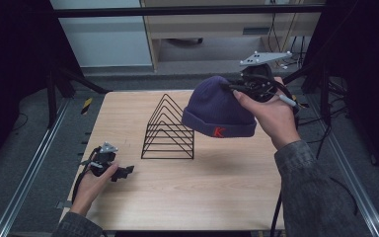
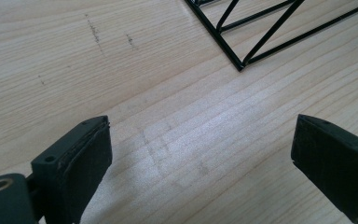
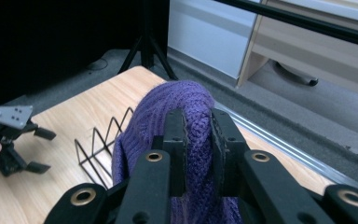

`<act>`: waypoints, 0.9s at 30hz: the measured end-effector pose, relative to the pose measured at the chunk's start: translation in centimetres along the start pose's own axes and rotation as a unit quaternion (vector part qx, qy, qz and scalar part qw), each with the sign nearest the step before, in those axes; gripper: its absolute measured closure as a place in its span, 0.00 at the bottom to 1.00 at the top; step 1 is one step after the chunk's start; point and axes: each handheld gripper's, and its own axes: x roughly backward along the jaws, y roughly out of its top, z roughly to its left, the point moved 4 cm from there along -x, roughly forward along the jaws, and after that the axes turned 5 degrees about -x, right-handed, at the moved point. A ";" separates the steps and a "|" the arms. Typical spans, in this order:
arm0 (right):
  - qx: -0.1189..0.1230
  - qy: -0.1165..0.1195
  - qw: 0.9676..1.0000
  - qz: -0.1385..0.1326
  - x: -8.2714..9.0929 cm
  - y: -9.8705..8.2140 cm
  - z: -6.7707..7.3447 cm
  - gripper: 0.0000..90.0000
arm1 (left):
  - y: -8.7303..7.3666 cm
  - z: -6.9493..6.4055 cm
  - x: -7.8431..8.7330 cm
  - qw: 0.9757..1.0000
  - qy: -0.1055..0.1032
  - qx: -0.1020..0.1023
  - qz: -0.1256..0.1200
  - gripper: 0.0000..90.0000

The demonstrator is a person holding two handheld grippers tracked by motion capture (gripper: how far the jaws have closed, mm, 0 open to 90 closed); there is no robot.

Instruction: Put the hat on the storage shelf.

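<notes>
1. The right gripper point(image 1: 249, 90) is clamped on the crown of a purple knit beanie point(image 1: 216, 109); in the right gripper view its 2 jaws pinch a fold of the purple knit point(image 3: 186, 112) between their pads.
2. The left gripper point(image 1: 123, 172) rests low at the near left of the wooden table point(image 1: 177, 197), jaws spread wide with nothing between them; the left gripper view shows bare wood between its 2 pads point(image 2: 91, 154).
3. The beanie hangs in the air over the far right part of the table, clear of the wood, brim down, with a red letter K point(image 1: 218, 132) on the cuff.
4. A black wire rack point(image 1: 169, 129) of triangular loops stands at the table's middle, just left of the beanie and below it. The beanie's cuff overlaps the rack's right edge in the high view; I cannot tell whether they touch.
5. The rack's near corner point(image 2: 240, 65) lies ahead of the left gripper, well apart from its jaws.
6. Behind the table stand a pale cabinet point(image 1: 108, 39) and a wooden desk frame point(image 1: 217, 24); a dark tripod point(image 3: 147, 42) stands on the grey floor off the far left corner.
</notes>
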 end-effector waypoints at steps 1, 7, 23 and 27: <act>-0.001 0.000 1.000 -0.002 -0.1 0.2 0.0 0.87 | 0.0 0.0 0.0 1.000 0.000 0.000 0.000 0.05; 0.000 0.001 1.000 -0.007 -0.5 1.3 0.3 0.87 | 0.1 -0.1 0.2 1.000 -0.002 0.002 -0.005 0.05; 0.004 0.015 1.000 -0.025 -1.6 4.3 1.9 0.87 | 3.4 -0.8 4.2 0.997 -0.009 -0.006 -0.078 0.06; 0.009 0.018 0.999 -0.029 -2.0 5.1 2.5 0.87 | 4.6 -1.0 5.6 0.996 -0.010 -0.029 -0.085 0.08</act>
